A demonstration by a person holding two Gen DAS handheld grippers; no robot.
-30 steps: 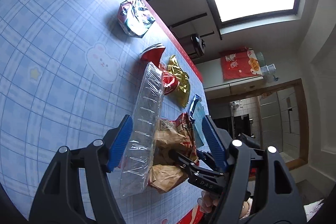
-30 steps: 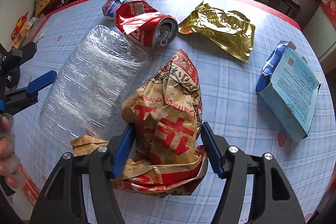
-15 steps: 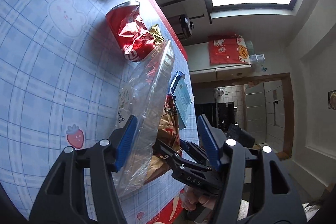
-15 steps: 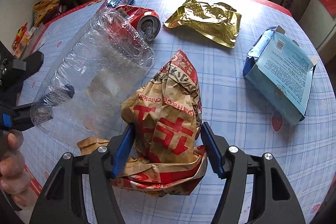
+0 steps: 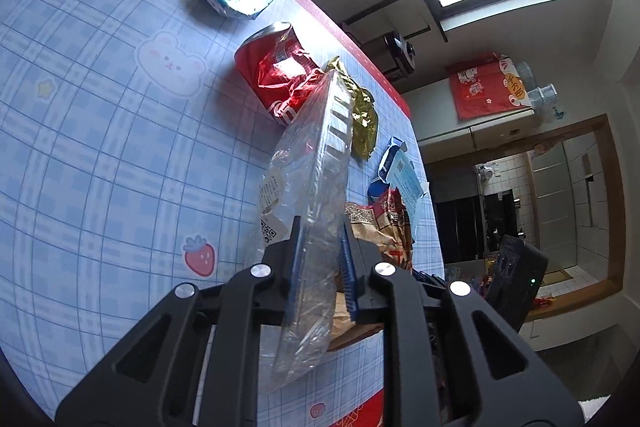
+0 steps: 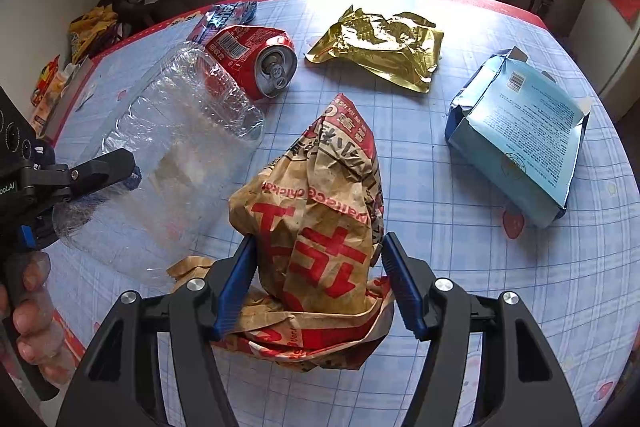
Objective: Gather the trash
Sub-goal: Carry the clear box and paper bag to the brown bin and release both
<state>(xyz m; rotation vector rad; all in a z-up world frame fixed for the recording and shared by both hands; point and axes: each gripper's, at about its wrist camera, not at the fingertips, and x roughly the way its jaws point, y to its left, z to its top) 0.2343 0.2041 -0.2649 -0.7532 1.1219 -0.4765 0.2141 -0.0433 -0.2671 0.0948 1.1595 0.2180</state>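
Clear plastic container sits between the closing pads of the left claw; crumpled paper bag is pinched by the right claw. Beyond them, can, gold wrapper and blue box remain on the surface, uncollected

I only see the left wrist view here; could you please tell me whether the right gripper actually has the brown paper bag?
Observer: Yes, the right gripper has its blue pads clamped on either side of the brown paper bag.
Operator: Thanks. Which way does the red can's top face?
Observer: The red can lies on its side, opened top toward the right wrist camera.
Operator: And the blue carton?
Observer: The blue carton lies printed side up, apart from the bag.
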